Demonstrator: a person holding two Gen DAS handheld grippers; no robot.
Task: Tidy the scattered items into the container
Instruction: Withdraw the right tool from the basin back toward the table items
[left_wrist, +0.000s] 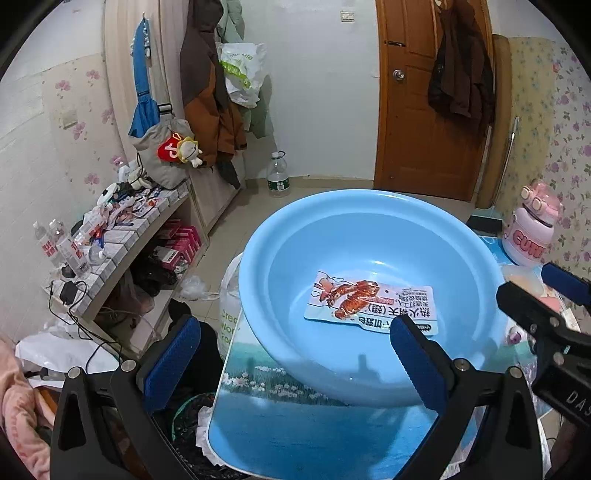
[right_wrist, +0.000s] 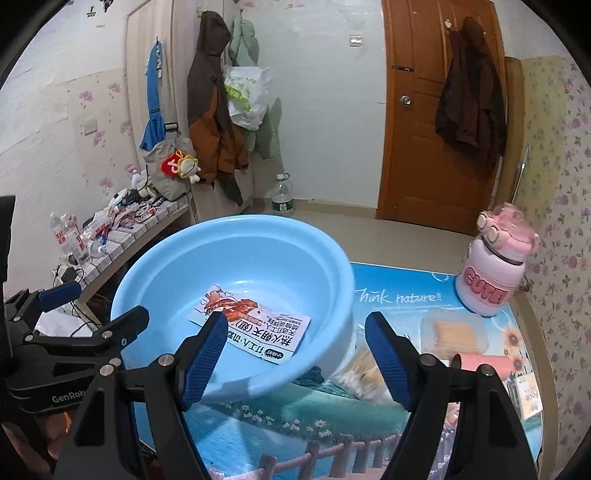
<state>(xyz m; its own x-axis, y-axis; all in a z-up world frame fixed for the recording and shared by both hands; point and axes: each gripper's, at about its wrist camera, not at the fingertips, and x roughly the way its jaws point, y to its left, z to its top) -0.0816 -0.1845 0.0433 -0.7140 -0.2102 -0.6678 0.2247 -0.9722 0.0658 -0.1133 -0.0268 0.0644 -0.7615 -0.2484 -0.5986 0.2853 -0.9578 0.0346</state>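
My right gripper (right_wrist: 295, 349) has its jaws spread wide with nothing between them; the snack packet (right_wrist: 255, 325) lies flat on the floor of the blue basin (right_wrist: 332, 266), just beyond and left of the jaws. My left gripper (left_wrist: 295, 360) also stands with jaws spread, empty, straddling the basin's near rim. The basin sits at the worktop's left edge (left_wrist: 221, 387). A pink bottle (right_wrist: 491, 273) stands at the far right corner.

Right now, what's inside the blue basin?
One snack packet lies flat on the bottom of the blue basin, printed side up. Nothing else shows inside. The near wall and the right gripper's finger hide a strip of the bottom, and whatever is under the packet.
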